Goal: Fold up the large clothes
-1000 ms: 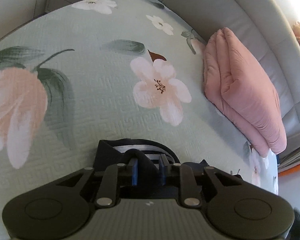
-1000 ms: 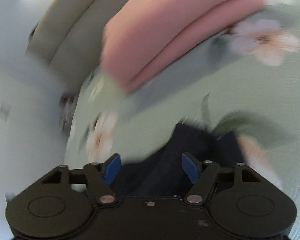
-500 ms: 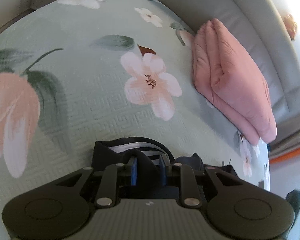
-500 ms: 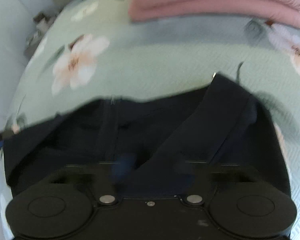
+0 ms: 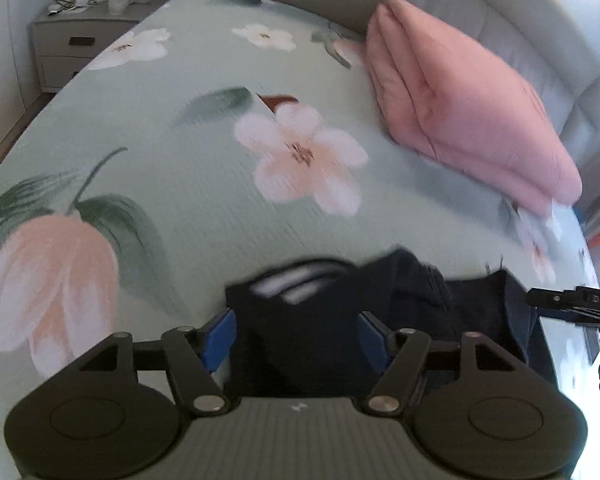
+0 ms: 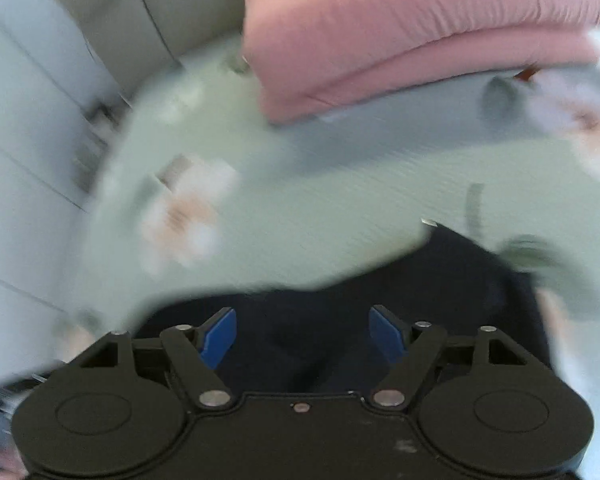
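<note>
Left gripper first: its jaws are opening, blue pads now well apart on either side of the dark garment, which lies between them but is no longer pinched. Half a second back the same pads were pressed close together on a ridge of that cloth, so the hold has just been let go. In this left wrist view the garment sits bunched on the floral bedspread, a pale striped patch showing near its top edge, with more dark cloth running off to the right. A pink folded quilt rests well apart against the headboard, and a nightstand stands beyond the bed. At the right edge a black piece of the other tool pokes in beside the cloth.

Right wrist view, heavily blurred: the right gripper also has its jaws opening, pads spread wide over the garment with nothing clamped. A moment ago this tool was shut down into the dark cloth; now the fabric lies loose beneath it on the bedspread, the quilt above.

Both holds released together suggests one fold has just been laid down. The garment looks compact but rumpled, so I judge it probably needs smoothing or another fold.
</note>
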A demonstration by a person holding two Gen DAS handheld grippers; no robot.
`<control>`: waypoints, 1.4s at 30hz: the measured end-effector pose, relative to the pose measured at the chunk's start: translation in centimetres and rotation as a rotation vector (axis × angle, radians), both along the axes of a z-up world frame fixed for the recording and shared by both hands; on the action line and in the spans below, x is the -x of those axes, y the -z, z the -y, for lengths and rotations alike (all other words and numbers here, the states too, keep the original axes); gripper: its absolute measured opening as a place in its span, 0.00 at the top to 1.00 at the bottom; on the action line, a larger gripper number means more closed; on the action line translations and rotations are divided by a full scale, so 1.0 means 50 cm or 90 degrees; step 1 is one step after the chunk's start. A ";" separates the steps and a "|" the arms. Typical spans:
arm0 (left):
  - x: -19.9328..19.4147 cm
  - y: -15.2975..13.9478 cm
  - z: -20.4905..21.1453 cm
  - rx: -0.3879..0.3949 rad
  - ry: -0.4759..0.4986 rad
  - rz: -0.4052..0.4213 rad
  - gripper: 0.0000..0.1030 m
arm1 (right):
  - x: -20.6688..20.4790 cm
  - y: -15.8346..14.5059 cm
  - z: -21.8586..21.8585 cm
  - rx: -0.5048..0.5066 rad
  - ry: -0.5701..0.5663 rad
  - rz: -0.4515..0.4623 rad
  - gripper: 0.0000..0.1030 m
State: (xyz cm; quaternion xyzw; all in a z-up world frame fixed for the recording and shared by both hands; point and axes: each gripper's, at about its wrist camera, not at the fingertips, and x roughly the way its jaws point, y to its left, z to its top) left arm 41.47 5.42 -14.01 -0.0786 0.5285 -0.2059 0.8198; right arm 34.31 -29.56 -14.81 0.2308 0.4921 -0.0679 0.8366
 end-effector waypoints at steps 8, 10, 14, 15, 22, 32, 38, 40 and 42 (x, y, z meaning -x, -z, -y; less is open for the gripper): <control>0.078 0.032 0.096 -0.074 0.015 -0.050 0.32 | 0.003 0.055 -0.090 0.143 -0.047 -0.104 0.16; 0.075 0.057 0.089 -0.084 -0.009 -0.083 0.38 | 0.009 0.079 -0.093 0.163 -0.045 -0.144 0.21; 0.047 0.082 0.047 -0.013 -0.060 -0.111 0.92 | 0.028 0.073 -0.060 0.130 -0.007 -0.121 0.91; 0.041 0.077 0.040 0.007 -0.072 -0.101 0.92 | 0.035 0.065 -0.049 0.112 0.009 -0.099 0.91; -0.031 -0.002 0.008 0.112 -0.173 0.011 0.92 | 0.069 -0.033 0.021 0.013 0.120 0.149 0.91; -0.112 0.010 -0.018 0.059 -0.210 -0.003 0.55 | 0.088 -0.012 0.118 -0.004 0.187 0.226 0.10; -0.030 0.028 0.015 0.000 -0.089 0.004 0.43 | 0.070 0.073 0.143 0.112 0.086 0.042 0.09; -0.003 0.063 0.028 -0.026 -0.065 -0.016 0.43 | 0.083 0.120 0.147 0.124 0.084 -0.002 0.16; 0.017 0.096 0.021 -0.045 -0.079 -0.033 0.43 | 0.133 0.143 0.156 0.089 0.141 0.065 0.95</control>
